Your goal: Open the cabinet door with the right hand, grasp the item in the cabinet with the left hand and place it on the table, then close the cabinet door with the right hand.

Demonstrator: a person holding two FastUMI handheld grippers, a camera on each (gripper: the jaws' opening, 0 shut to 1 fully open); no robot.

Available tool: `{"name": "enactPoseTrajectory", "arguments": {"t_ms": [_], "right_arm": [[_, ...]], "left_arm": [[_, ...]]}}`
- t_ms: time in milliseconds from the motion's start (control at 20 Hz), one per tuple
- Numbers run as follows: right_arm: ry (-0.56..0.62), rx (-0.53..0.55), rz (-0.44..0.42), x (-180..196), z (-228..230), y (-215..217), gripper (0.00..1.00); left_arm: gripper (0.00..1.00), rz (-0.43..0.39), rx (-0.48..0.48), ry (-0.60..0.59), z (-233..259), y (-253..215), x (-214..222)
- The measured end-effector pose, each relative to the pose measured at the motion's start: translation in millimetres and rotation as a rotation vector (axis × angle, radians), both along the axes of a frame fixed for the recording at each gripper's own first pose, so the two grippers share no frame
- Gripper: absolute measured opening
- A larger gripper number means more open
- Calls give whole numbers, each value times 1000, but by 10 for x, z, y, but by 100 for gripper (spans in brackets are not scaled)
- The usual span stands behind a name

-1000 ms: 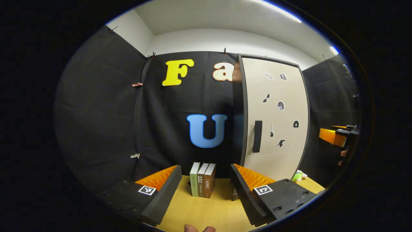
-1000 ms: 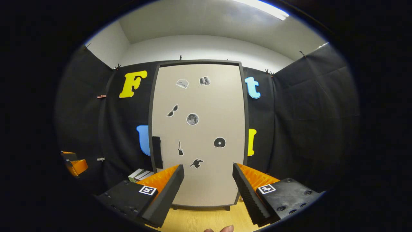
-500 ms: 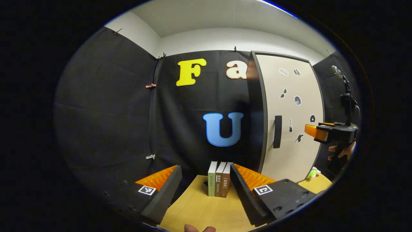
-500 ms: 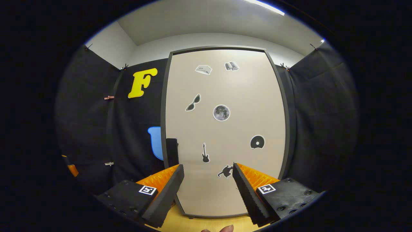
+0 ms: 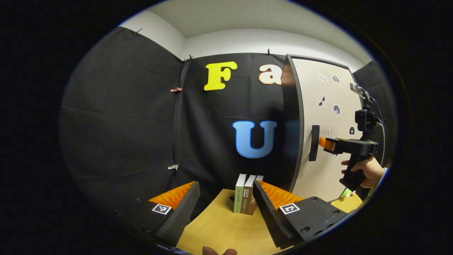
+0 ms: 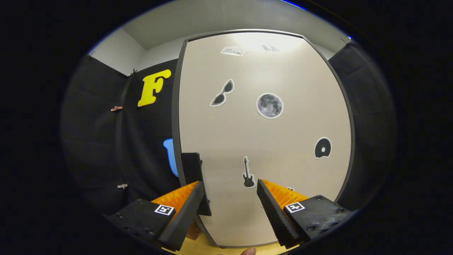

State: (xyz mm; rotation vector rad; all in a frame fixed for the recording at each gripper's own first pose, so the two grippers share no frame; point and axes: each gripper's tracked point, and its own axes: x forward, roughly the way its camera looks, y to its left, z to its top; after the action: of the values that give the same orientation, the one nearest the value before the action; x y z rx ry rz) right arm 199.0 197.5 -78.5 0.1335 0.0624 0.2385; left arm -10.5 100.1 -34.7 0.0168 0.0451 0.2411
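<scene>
A tall beige cabinet door [image 6: 265, 141] with small stickers stands shut in a dark frame; its dark vertical handle [image 6: 193, 170] sits at the left edge. My right gripper [image 6: 230, 187] is open, close in front of the door, its left finger just below and beside the handle. In the left gripper view the cabinet [image 5: 325, 124] stands at the right, with the handle [image 5: 314, 142] and the right gripper [image 5: 327, 143] held by a hand right by it. My left gripper [image 5: 226, 187] is open over the wooden table [image 5: 219, 230], empty. The item inside is hidden.
Three upright books [image 5: 246, 194] stand on the table against the black cloth wall, just left of the cabinet and partly behind my left gripper's right finger. A small green thing [image 5: 346, 193] lies at the cabinet's foot.
The right gripper has moved forward toward the door and its handle, which now looms larger. The left gripper has swung left, so the cabinet and books sit farther right in its view.
</scene>
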Motion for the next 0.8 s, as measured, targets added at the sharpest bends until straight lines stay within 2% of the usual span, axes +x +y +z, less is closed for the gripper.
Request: {"name": "enactPoseTrajectory", "arguments": {"t_ms": [100,200,300,350,400,450,500,550,600,650,800], "right_arm": [[-11,-5,35,-7,-12,181,98],[-17,-50,33,54,-87,277,97],[14,-63,10,138,-199,340,98],[37,-71,-14,196,-265,334,98],[10,-78,-61,244,-235,290,98],[-3,-92,-82,241,-195,295,93],[-4,-108,-85,256,-198,335,82],[-8,-104,-43,238,-204,470,81],[23,-116,-37,245,-272,512,58],[5,-108,-44,241,-212,486,36],[33,-109,-14,208,-253,488,24]], "left_arm": [[94,16,-8,3,-23,57,-9],[95,28,-21,12,-73,97,-14],[95,38,-27,12,-90,136,-22],[95,41,-25,12,-93,151,-38],[95,43,-19,12,-92,160,-37],[95,44,-11,13,-97,169,-45],[95,44,-8,16,-102,171,-41],[95,39,-10,17,-105,165,-42],[95,35,-15,16,-92,155,-52],[95,34,-16,12,-84,153,-72],[95,27,-15,9,-68,177,-132]]}}
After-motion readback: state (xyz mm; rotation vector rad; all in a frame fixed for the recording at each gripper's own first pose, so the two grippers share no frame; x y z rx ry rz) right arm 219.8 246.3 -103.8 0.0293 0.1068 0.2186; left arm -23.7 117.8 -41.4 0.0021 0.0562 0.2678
